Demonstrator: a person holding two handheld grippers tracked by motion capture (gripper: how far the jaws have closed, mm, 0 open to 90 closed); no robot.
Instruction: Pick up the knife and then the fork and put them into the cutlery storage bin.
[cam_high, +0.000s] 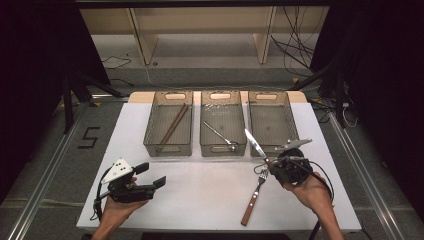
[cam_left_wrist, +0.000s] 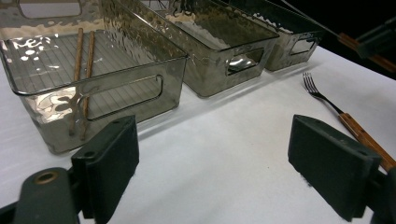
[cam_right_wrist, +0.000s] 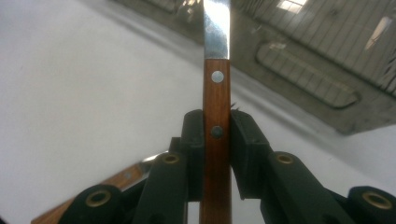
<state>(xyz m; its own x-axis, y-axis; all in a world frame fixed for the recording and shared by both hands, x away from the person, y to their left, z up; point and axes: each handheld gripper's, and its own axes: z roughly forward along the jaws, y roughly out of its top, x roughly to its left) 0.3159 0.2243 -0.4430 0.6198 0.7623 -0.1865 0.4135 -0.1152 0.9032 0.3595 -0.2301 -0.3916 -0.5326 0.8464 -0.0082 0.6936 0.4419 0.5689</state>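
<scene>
Carrying knife (cam_high: 256, 145), right gripper (cam_right_wrist: 217, 135) clamped on its wooden handle; keep blade level, lower lengthwise into empty right bin (cam_high: 270, 120).

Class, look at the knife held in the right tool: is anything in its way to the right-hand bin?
Nothing visible blocks it. The right tool grips the knife just in front of the right-hand bin; the fork lies nearer the person, outside that path.

Grey floor (cam_high: 45, 150), wooden shelf (cam_high: 200, 30) behind, dark surroundings.
</scene>
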